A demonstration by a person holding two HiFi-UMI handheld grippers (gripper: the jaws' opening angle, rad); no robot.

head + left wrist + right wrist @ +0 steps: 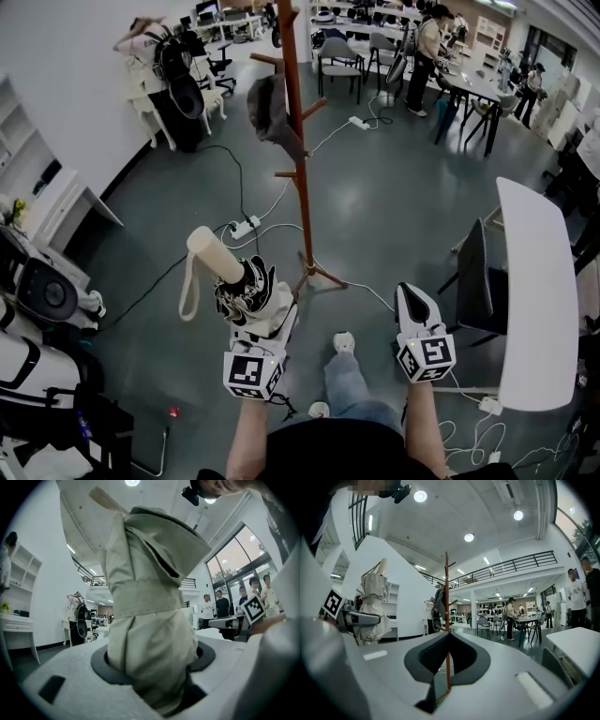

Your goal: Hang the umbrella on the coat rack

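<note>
Head view: the left gripper [265, 323] has its fingers clamped on the folded umbrella [246, 286], whose black-and-white patterned canopy sits in the grip. Its cream handle [214, 253] points toward 11 o'clock, and a cream wrist strap [187, 291] loops down from it. In the left gripper view, the strapped canopy fills the space between the jaws. The umbrella is held in the air, apart from the coat rack [296, 141], which stands on the grey floor at 12 o'clock from the grippers. A dark bag [270, 111] hangs on one of its upper pegs. The right gripper [412, 291] is at 3 o'clock from the left gripper. Its fingertips are pressed together on nothing, and in the right gripper view the rack's pole shows through the slit behind them. A white table [534, 281] lies at 3 o'clock from the right gripper, with a dark chair [478, 277] between them.
</note>
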